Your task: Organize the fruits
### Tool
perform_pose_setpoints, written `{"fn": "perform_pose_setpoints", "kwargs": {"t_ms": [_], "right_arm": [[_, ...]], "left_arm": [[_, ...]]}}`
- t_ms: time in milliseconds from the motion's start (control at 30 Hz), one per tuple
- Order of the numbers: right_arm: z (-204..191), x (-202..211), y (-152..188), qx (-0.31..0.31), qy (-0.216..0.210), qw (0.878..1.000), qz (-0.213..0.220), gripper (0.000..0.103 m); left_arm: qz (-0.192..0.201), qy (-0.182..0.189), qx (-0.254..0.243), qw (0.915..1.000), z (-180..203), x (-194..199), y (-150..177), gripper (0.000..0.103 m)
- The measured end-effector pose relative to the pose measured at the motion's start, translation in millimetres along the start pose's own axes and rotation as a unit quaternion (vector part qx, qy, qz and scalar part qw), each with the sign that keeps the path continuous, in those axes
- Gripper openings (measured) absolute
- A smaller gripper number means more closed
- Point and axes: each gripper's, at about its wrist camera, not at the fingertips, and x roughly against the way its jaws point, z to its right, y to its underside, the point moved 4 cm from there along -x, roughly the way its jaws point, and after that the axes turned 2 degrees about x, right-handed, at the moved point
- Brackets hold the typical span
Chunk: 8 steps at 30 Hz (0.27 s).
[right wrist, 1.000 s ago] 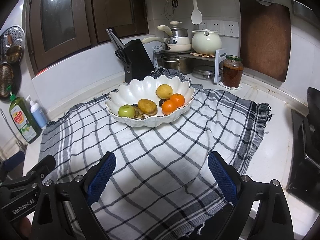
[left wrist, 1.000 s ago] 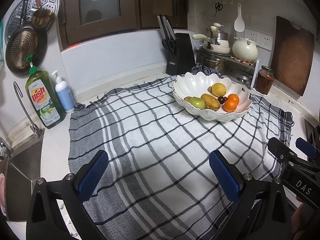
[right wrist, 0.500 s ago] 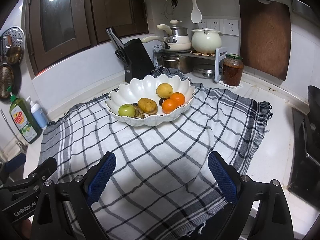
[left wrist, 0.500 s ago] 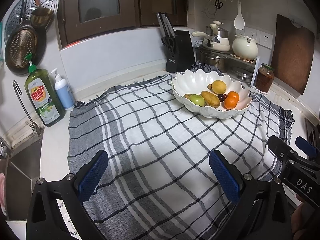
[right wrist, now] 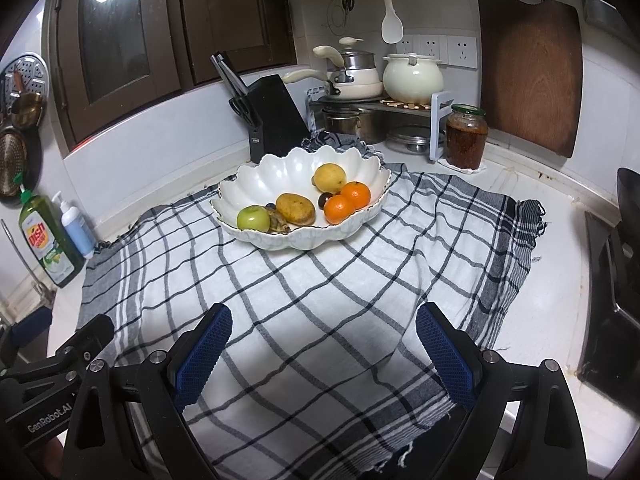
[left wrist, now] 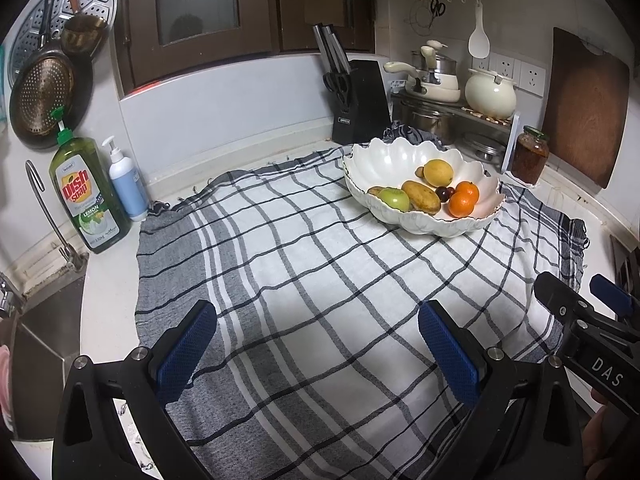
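Note:
A white scalloped bowl (left wrist: pixel 384 160) (right wrist: pixel 280 176) stands at the back of a checked cloth (left wrist: pixel 304 280) (right wrist: pixel 304 304). In it lie a green apple (left wrist: pixel 395 199) (right wrist: pixel 253 218), a brownish mango (left wrist: pixel 421 197) (right wrist: pixel 295 209), a yellow fruit (left wrist: pixel 438 173) (right wrist: pixel 329 177), two oranges (left wrist: pixel 463 199) (right wrist: pixel 347 201), a dark plum (left wrist: pixel 443 193) (right wrist: pixel 324 200) and a small brown fruit (right wrist: pixel 279 222). My left gripper (left wrist: pixel 318 344) is open and empty above the cloth's near part. My right gripper (right wrist: pixel 324 344) is open and empty, also over the near cloth, well short of the bowl.
A dish soap bottle (left wrist: pixel 88 196) and pump bottle (left wrist: pixel 128 184) stand left by the sink (left wrist: pixel 44 320). A knife block (left wrist: pixel 360 100), pots on a rack (right wrist: pixel 384 80), a jar (right wrist: pixel 466 136) and a cutting board (right wrist: pixel 528 68) line the back. A stove (right wrist: pixel 612 304) is at right.
Both grippers have drawn back and risen slightly, so the bowl sits a little farther off. Nothing was grasped or moved.

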Motion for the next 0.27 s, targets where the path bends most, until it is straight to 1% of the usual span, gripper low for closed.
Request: {"fn": "perform_pose_setpoints", "kwargs": {"t_ms": [267], "right_arm": [[0.1, -0.4, 0.0, -0.001, 0.000, 1.000, -0.001, 0.094]], "left_arm": [[-0.005, 0.004, 0.002, 1.0000, 0.2, -1.9, 1.0, 0.103]]}}
